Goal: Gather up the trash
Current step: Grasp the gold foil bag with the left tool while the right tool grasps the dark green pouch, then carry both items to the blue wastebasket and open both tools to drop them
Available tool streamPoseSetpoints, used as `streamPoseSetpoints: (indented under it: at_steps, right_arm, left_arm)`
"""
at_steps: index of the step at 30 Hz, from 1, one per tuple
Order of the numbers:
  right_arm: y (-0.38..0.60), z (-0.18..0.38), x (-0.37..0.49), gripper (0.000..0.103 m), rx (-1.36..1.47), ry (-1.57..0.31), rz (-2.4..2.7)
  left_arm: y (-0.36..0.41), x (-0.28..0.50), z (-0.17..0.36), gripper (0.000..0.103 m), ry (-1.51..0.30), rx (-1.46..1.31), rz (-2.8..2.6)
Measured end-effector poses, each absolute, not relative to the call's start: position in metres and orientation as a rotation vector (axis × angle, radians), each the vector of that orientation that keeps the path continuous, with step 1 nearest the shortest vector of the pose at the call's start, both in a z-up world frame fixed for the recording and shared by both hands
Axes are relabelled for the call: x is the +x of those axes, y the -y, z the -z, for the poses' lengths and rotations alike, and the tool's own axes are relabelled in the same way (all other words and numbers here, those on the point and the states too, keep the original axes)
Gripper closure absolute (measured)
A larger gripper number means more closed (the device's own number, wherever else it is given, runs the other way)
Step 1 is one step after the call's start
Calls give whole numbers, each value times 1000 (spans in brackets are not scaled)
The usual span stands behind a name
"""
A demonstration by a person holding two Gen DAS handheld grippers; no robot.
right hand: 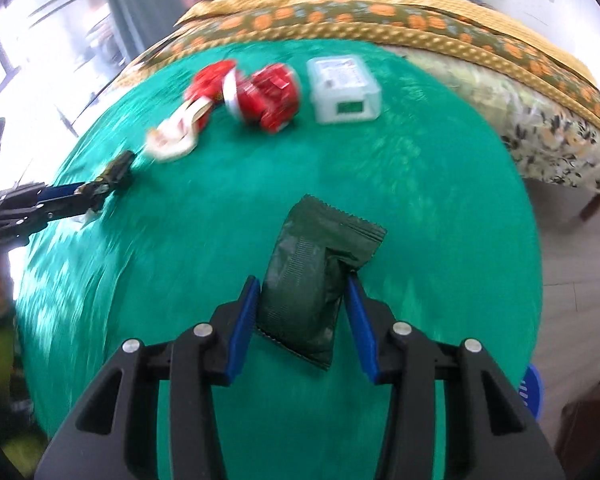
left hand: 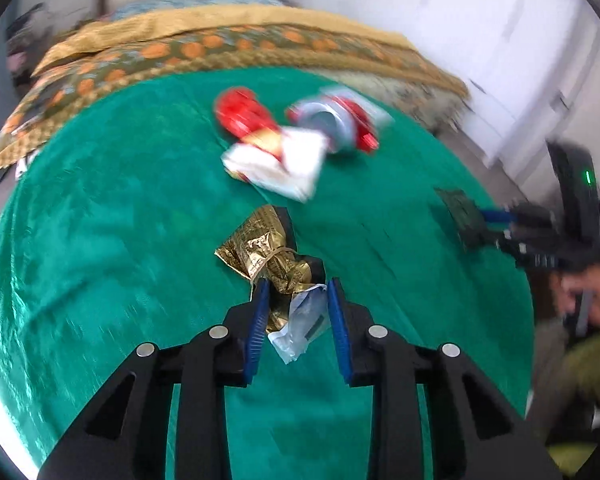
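left gripper (left hand: 298, 300): fingers set either side of a crumpled gold foil wrapper (left hand: 266, 250) with a bit of clear plastic (left hand: 302, 328) tucked at its near end. Pads look like they're touching it, so I'd call it a pinch.
gold wrapper axis: runs up and to the left away from the fingers, so it's being held by its tail end.
middle of the green tablecloth (left hand: 120, 240): red and white wrappers (left hand: 268, 140), still loose, well apart from both grippers.
plastic box (right hand: 342, 88): far side, just right of the red stuff.
right gripper (right hand: 300, 300): clamped on a dark green sachet (right hand: 312, 276), long axis roughly along the fingers, tilted right.
nearer arm for the red pile: left, I reckon.
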State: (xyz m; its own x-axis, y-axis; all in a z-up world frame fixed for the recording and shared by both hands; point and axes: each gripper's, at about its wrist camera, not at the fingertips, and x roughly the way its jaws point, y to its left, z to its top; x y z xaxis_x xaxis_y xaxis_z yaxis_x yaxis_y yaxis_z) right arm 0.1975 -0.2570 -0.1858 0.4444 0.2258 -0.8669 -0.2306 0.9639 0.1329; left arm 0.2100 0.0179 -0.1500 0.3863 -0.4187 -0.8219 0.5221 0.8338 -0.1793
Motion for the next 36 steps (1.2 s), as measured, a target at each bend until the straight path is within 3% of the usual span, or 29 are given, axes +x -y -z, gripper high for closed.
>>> streamPoseSetpoints:
  at_steps: [3,5,8,12,14,19,21,24,26,36]
  right_arm:
    - [254,189,182,60,-47,-1108,-290]
    - [253,194,177,58,-66,-1131,-285]
    - [258,199,175,45,-49,-1134,-259]
    - [269,194,177,37,63,-1118,-211]
    - [271,193,179,31,119,-1118,-183]
    - [254,200,186,31,114,-1127,-131]
    - [252,202,188,36,103,-1127,-117]
    - [249,201,187,60,59,-1114,-91]
    - [251,199,184,64,74,-1108,-107]
    - [285,185,147,64,189,-1052,-181]
  left_arm:
    - [-12,193,154,59,-1014,164,617]
    - [-13,187,155,32,-1001,152,604]
    - [-17,187,154,23,-988,101,587]
    - [-22,198,149,15,-972,23,551]
    - [-22,207,149,15,-977,3,531]
    - [-12,221,160,16,-1009,67,479]
    - [-9,224,164,25,-1021,80,457]
    - [-9,228,168,54,-1035,56,456]
    - [-7,229,170,58,-1033,56,455]
    - [24,197,143,60,-957,18,562]
